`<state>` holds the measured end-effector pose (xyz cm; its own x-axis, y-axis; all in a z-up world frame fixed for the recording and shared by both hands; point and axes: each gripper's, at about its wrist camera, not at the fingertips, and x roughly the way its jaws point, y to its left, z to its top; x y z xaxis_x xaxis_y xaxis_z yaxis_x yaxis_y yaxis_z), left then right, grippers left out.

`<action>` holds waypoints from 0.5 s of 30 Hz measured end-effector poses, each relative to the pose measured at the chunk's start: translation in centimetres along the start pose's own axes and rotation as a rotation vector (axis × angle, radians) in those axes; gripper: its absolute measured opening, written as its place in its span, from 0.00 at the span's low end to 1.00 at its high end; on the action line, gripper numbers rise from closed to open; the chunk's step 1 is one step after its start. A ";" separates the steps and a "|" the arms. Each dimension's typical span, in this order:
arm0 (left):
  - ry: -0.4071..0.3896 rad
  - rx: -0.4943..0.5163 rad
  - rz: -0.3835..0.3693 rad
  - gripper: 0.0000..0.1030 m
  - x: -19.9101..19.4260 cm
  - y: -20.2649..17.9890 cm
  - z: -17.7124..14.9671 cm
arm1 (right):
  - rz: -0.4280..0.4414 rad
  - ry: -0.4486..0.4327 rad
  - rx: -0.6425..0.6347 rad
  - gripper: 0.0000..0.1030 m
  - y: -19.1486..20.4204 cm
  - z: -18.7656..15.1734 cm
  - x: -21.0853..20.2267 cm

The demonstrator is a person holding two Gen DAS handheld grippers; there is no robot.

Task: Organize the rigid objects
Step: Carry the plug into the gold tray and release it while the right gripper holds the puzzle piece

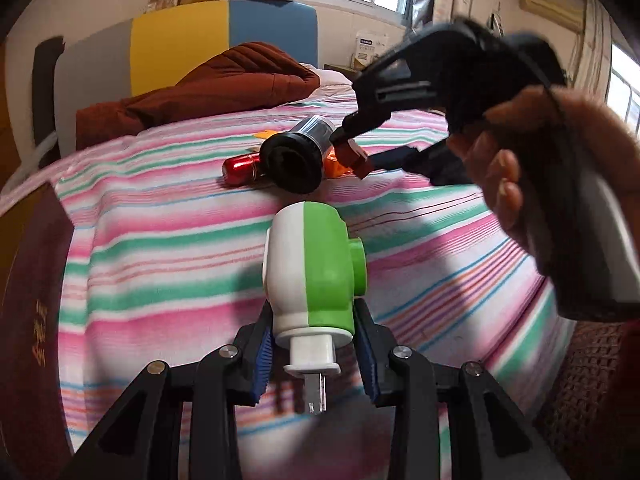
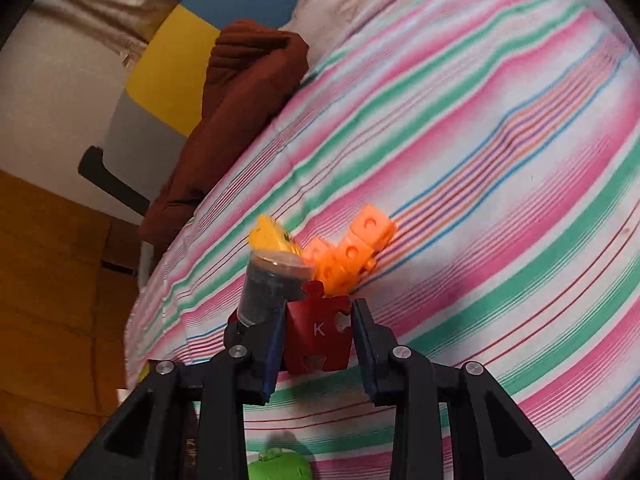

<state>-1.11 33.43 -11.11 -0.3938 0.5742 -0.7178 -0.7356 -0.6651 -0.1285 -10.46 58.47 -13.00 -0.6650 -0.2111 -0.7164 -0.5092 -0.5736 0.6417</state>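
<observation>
Left wrist view: my left gripper (image 1: 314, 344) is clamped on the green-and-white plug-shaped toy (image 1: 314, 272), blue pads pressed against its base on both sides, prongs pointing back toward the camera at lower centre. The toy sits above the striped bedsheet (image 1: 160, 240).

Upper right of the same view: my right hand (image 1: 520, 168) grips the right gripper (image 1: 354, 156), which carries a red puzzle piece (image 1: 356, 158) at its fingertips. The tips sit just beside a black-capped cylindrical container (image 1: 298, 152) lying on its side at frame centre. A red metallic can (image 1: 240, 168) lies to the left of the container, touching or nearly touching it; I cannot tell which. Something orange shows behind the container.

Right wrist view: my right gripper (image 2: 318, 332) holds the red puzzle piece (image 2: 318, 332), marked "K", between its two fingers at lower centre. Just beyond it, orange linked cubes (image 2: 352, 252) rest on the striped bedsheet (image 2: 480, 160). The container (image 2: 272, 284) stands against the left finger, and a yellow piece (image 2: 272, 236) shows past it. The green toy (image 2: 280, 466) peeks in at the bottom edge.

A brown quilt (image 1: 208, 92) is bunched at the upper left of the bed.
</observation>
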 end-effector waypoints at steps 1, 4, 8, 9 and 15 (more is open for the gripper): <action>0.000 -0.011 -0.007 0.34 -0.3 0.2 -0.2 | 0.009 0.003 0.003 0.32 0.0 0.0 0.0; 0.000 -0.032 -0.027 0.34 -1.4 0.4 -0.7 | 0.001 -0.013 -0.025 0.32 0.5 0.0 0.0; -0.019 -0.020 -0.026 0.34 -3.3 0.4 -1.4 | -0.044 -0.034 -0.097 0.32 1.8 -0.1 0.0; -0.027 -0.019 -0.027 0.34 -3.8 0.4 -1.5 | -0.051 -0.043 -0.119 0.32 2.1 -0.2 -0.1; -0.079 -0.048 -0.048 0.34 -7.1 1.1 -1.9 | -0.084 -0.140 -0.274 0.32 4.8 -0.7 -1.3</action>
<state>1.95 27.74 -7.49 -0.4024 0.6405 -0.6541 -0.7282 -0.6570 -0.1953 -11.68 55.36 -9.18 -0.7053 -0.0536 -0.7069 -0.4124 -0.7801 0.4706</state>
